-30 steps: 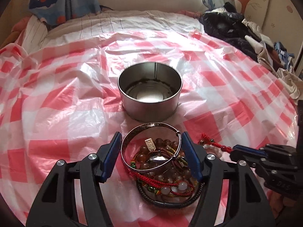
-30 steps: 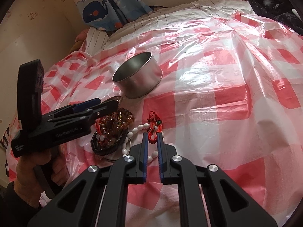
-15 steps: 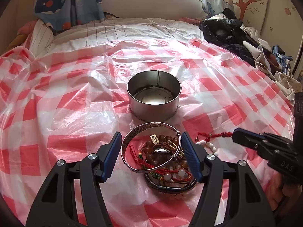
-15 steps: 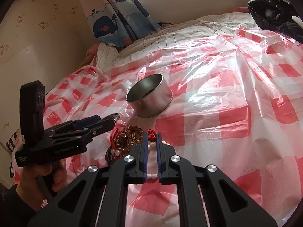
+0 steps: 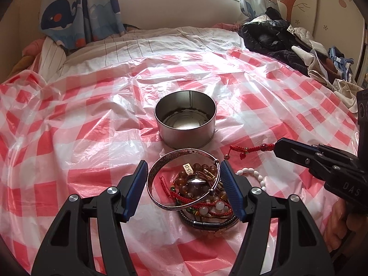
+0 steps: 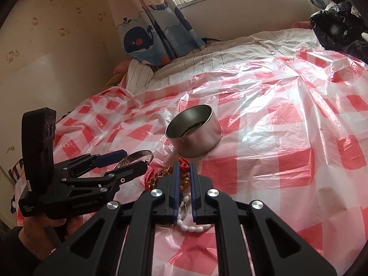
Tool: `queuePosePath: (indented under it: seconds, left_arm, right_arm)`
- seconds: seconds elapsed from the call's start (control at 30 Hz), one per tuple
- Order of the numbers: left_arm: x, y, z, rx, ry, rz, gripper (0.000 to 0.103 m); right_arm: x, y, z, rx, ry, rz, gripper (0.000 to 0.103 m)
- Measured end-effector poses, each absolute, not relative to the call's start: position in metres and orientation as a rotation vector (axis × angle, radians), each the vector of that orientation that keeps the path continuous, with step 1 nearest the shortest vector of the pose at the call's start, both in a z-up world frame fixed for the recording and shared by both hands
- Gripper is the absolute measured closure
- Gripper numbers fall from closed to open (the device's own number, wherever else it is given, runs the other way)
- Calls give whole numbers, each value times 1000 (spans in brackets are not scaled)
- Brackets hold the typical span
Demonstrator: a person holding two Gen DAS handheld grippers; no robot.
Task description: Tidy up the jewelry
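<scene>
My left gripper [image 5: 182, 169] is shut on a silver bangle [image 5: 156, 184] and holds it above a pile of bead and cord bracelets [image 5: 204, 203]. My right gripper [image 6: 183, 169] is shut on a red cord bracelet [image 5: 247, 149] with white beads [image 5: 250, 174] hanging from it, lifted off the sheet. An empty round metal tin [image 5: 185, 122] stands just beyond the pile; it also shows in the right wrist view [image 6: 195, 133]. The right gripper [image 5: 279, 148] is to the right of the tin, the left gripper [image 6: 128, 161] to its left.
A red and white checked plastic sheet [image 5: 80, 138] covers the bed. Dark clothes [image 5: 276, 41] are heaped at the far right. Whale-print curtains [image 5: 76, 11] and a window sill are behind the bed. A wall [image 6: 57, 34] is on the left.
Both grippers have risen. The bangle has come up off the pile, and the red cord bracelet with its white beads has been lifted off the sheet.
</scene>
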State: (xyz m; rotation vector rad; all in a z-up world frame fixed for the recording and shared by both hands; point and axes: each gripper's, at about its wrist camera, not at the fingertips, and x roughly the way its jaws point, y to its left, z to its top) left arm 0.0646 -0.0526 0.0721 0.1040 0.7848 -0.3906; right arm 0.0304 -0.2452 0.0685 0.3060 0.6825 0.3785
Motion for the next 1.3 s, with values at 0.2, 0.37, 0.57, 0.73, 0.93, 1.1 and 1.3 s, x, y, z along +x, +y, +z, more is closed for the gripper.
queuePosePath:
  seconds: [0.2, 0.37, 0.57, 0.73, 0.93, 1.1, 1.3]
  left_arm:
    - [67, -51, 77, 97, 770, -385, 42]
    - [75, -48, 85, 58, 749, -393, 42]
    - [96, -49, 96, 1, 726, -400, 42]
    - [124, -60, 100, -6, 710, -402, 42]
    - [157, -81, 85, 14, 716, -431, 41]
    - [177, -91, 55, 119, 810, -394, 37]
    - [149, -60, 68, 113, 802, -360, 30]
  right_arm:
    - [36, -240, 73, 312, 645, 391, 94]
    - [44, -238, 85, 318, 596, 397, 94]
    - [57, -237, 95, 311, 572, 399, 94]
    - [75, -239, 105, 304, 545, 387, 94]
    - [108, -233, 107, 276, 548, 378, 94]
    - [156, -212, 74, 228, 733, 396, 76]
    - [136, -228, 79, 269, 727, 368, 68]
